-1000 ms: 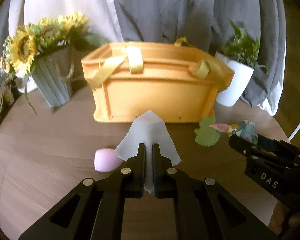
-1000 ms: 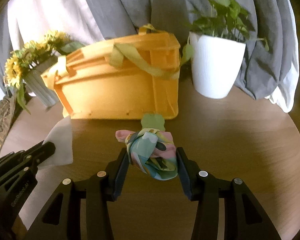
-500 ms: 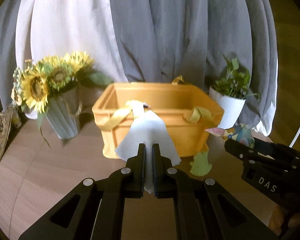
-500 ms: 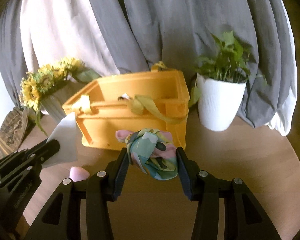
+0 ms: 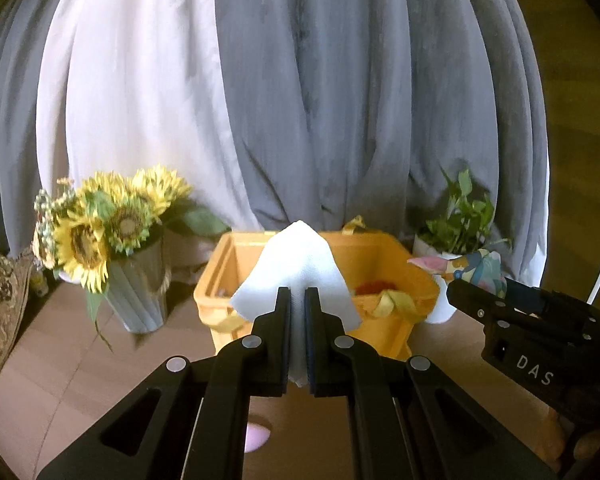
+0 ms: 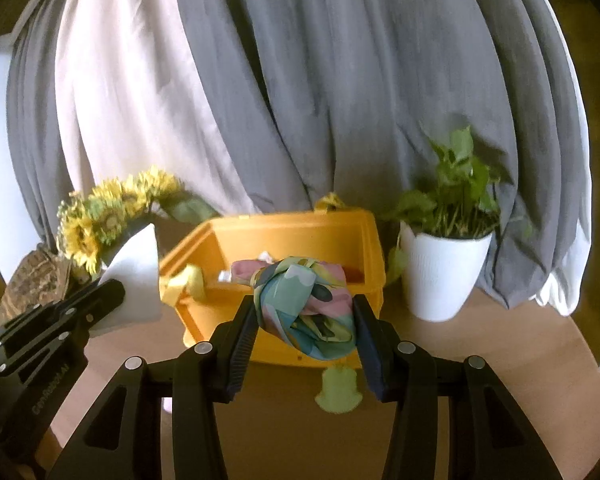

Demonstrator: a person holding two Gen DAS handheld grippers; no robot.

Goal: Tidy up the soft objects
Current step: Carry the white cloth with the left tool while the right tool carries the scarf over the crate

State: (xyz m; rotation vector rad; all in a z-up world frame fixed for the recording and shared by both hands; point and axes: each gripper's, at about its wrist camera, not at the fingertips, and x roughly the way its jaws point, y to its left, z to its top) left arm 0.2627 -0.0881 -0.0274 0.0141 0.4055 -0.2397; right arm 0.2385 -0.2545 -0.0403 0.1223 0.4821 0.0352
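Holding: we carry one soft thing in each gripper, both raised above the wooden table (image 5: 60,360).
Left gripper (image 5: 297,300): our jaws are pressed nearly together on a white cloth (image 5: 296,276), which stands up past the fingertips in a peaked fold.
Right gripper (image 6: 305,312): our jaws are clamped on either side of a knotted patterned scarf (image 6: 306,304) in pink, teal and yellow; the bundle fills the gap between them.
Yellow bin (image 6: 296,236): it sits on the table straight ahead of and below both pairs of jaws, open at the top, with yellow straps (image 5: 392,304) draped over its rim. We see something red (image 5: 370,287) inside, too blurred to name.
Green piece (image 6: 336,388): it lies flat on the table below our right jaws, just in front of the bin.
Pink object (image 5: 256,436): it rests on the table under our left jaws, mostly hidden.
Sunflower vase (image 5: 140,296): to the left of the bin.
Potted plant (image 6: 444,272): to the right of the bin, before the grey and white curtains (image 6: 300,80).
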